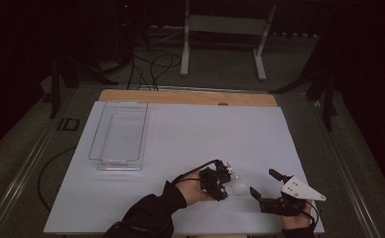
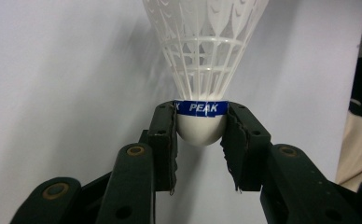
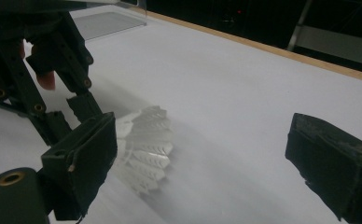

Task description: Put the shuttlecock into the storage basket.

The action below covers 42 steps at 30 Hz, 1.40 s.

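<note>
Covering most of the wooden table (image 1: 190, 96) is a smooth white sheet (image 1: 200, 144), matte and flat, with a strip of bare wood left at the far edge. On the sheet's far left lies a clear plastic tray (image 1: 118, 135), long and rectangular with rounded corners and thin upright walls.

Near the front edge, the left gripper (image 1: 221, 181) comes in on a dark-sleeved forearm angled toward the right, its black jointed jaws pointing across the sheet. The right gripper (image 1: 262, 183) sits just to the right, held low in a hand at the bottom edge, with a grey three-cornered plate on top; its jaws stand wide apart with nothing between them.

A white plastic shuttlecock (image 2: 202, 60) is clamped in the left gripper: the rough black pads (image 2: 166, 135) press on either side of its smooth rounded cork, just under a blue band reading "PEAK". Its ribbed, lattice-like skirt flares away from the jaws, toward the right gripper, and lies low over the sheet.
</note>
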Available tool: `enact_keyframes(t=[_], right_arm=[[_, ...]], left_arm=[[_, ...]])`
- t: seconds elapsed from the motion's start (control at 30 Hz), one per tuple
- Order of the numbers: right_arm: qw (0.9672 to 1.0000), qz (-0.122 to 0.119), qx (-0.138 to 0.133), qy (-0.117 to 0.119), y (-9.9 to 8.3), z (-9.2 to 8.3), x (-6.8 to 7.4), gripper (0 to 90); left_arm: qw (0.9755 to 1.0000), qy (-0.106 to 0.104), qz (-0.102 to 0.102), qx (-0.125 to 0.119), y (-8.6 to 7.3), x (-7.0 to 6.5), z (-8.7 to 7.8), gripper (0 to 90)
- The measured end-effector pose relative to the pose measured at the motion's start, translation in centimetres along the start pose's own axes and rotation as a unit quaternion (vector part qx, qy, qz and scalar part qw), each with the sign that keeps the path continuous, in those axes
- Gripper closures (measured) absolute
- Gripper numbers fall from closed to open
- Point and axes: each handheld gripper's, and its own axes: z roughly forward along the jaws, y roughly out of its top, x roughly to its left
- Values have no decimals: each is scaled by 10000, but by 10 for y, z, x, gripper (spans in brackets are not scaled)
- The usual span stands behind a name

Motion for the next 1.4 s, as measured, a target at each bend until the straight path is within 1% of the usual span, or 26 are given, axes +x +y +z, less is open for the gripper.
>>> enact_keyframes(t=[0.07,0.13,0.17,0.23,0.3,0.37,0.43,0.63,0.73,0.8,0.83,0.87,0.93,1.07,1.2,1.27,1.4], right_arm=[[10000,-5,16,-9,0,0,0,89],[10000,7,18,8,0,1,0,90],[10000,3,30,-3,-1,2,0,90],[10000,16,25,16,-1,2,0,89],[10000,10,26,13,-1,2,0,89],[10000,4,30,19,-1,3,0,89],[10000,-2,36,31,-1,3,0,89],[10000,2,61,72,-2,5,0,90],[9999,-5,73,74,-2,5,0,90],[10000,14,60,68,-2,5,0,89],[10000,-5,60,47,-2,5,0,89],[10000,9,59,52,-2,5,0,89],[10000,0,64,49,-2,5,0,90],[10000,-4,73,61,-2,5,0,89],[10000,1,58,47,-1,4,0,90],[10000,-22,51,44,-1,4,0,90],[10000,-41,52,46,-1,4,1,90]], left_arm=[[10000,-44,-17,16,-2,2,-3,666],[10000,-37,-8,27,-4,3,-6,666],[10000,-72,0,33,-4,3,-7,666],[10000,-45,45,62,-6,3,-10,666],[9999,-74,60,115,-7,3,-13,666],[9999,-81,28,134,-9,3,-15,666],[9998,-69,45,179,-11,4,-17,665],[9997,-110,3,202,-17,7,-26,666],[9996,-77,83,270,-19,9,-32,665],[9997,-80,22,238,-21,9,-34,665],[9996,-87,49,254,-21,10,-36,665],[9997,-77,20,236,-22,10,-37,666],[9997,-115,30,231,-22,11,-39,666],[9997,-71,59,222,-24,10,-46,666],[9998,-17,80,167,-25,12,-58,665],[9999,-13,82,83,-25,14,-65,665],[9999,53,91,57,-27,17,-77,665]])
